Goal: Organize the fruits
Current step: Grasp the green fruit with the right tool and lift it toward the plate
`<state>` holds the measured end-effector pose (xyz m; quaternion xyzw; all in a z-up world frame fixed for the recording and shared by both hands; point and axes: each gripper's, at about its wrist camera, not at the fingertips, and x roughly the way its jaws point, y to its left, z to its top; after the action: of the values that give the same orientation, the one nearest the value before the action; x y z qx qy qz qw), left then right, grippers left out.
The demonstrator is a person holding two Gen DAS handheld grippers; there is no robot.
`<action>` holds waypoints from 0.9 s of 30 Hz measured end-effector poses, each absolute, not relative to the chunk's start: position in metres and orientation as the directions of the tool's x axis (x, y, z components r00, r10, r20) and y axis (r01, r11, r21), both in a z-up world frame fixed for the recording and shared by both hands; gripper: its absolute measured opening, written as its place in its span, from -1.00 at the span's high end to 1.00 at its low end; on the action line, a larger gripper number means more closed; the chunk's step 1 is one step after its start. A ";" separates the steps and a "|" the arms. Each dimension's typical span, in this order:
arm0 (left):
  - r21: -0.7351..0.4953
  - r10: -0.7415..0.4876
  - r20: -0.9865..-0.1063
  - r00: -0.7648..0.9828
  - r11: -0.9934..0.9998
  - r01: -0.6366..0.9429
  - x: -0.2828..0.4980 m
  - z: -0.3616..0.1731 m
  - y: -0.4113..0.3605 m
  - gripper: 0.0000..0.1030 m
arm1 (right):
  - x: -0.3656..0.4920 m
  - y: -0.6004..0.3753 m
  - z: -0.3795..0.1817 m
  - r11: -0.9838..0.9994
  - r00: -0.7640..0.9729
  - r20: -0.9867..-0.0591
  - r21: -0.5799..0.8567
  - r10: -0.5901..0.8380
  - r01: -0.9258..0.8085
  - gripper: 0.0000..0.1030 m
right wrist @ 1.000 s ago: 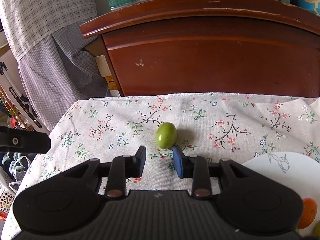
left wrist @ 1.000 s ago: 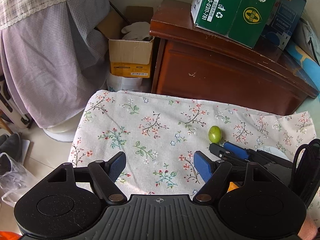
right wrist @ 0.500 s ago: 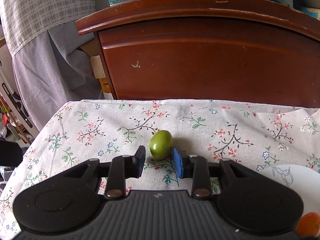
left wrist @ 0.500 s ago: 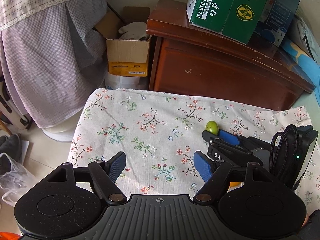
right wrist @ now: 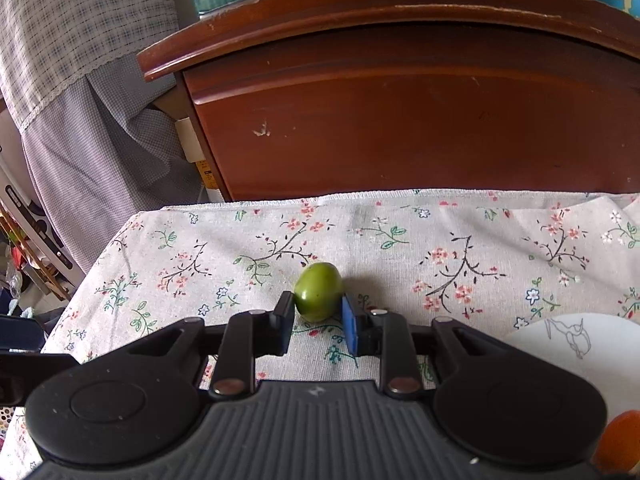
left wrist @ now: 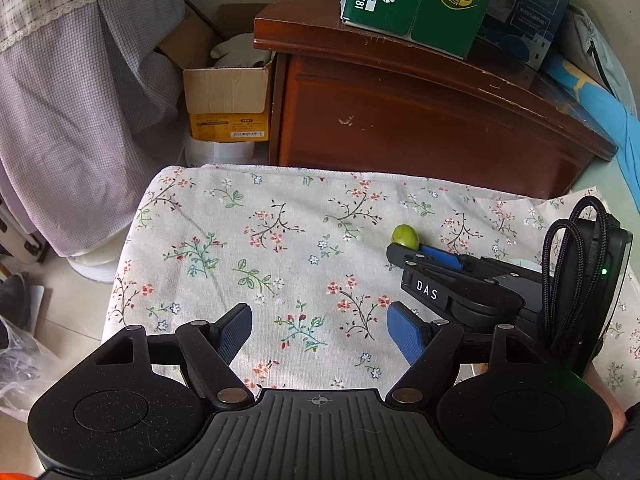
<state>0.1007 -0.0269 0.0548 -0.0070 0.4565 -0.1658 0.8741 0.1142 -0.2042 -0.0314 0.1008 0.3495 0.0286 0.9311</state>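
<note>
One green fruit (right wrist: pixel 319 297) on the floral cloth (right wrist: pixel 420 240), near the back edge | right gripper (right wrist: pixel 316 322) clamps its sides, low, for lifting toward the plate (right wrist: pixel 592 344) | left gripper (left wrist: pixel 320 334) hangs open and empty, clear of it

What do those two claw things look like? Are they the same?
Yes, twins. Each claw, left and right, is black plastic with round side discs, a ribbed middle and blue pads. The right one has white letters "DAS" and looped black cables.
</note>
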 end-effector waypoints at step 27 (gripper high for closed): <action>-0.171 -0.403 -0.804 0.437 0.861 0.479 0.069 0.032 -0.073 -0.46 | -0.036 -0.304 0.015 0.908 0.673 -0.720 0.153 -0.168 0.390 0.51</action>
<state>0.0691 -0.0731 0.0316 0.0409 0.4621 -0.2602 0.8468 -0.0355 -0.3040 0.0154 0.1486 0.3735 -0.1544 0.9026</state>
